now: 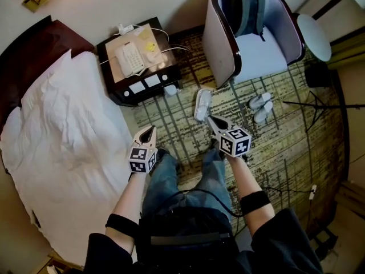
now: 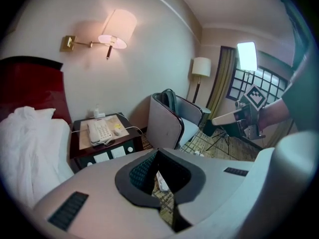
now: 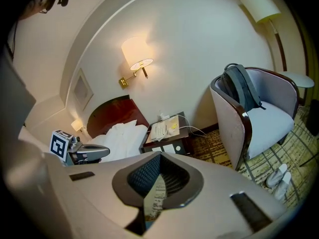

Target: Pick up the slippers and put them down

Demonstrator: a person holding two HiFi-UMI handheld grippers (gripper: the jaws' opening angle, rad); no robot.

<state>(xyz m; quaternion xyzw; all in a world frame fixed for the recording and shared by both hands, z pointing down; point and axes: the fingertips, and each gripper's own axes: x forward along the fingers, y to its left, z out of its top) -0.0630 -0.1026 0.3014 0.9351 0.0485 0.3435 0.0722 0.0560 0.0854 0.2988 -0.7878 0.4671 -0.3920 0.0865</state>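
Left gripper (image 1: 150,129) and right gripper (image 1: 211,119), fingers closed and empty, hover near a white slipper (image 1: 202,104)

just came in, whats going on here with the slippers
A person stands on the patterned carpet between the bed and the armchair, a gripper in each hand. The left gripper and the right gripper are both empty, jaws together, above the floor. A white slipper lies just ahead of the right gripper, and a pair of slippers sits by the armchair. Nothing is picked up yet.
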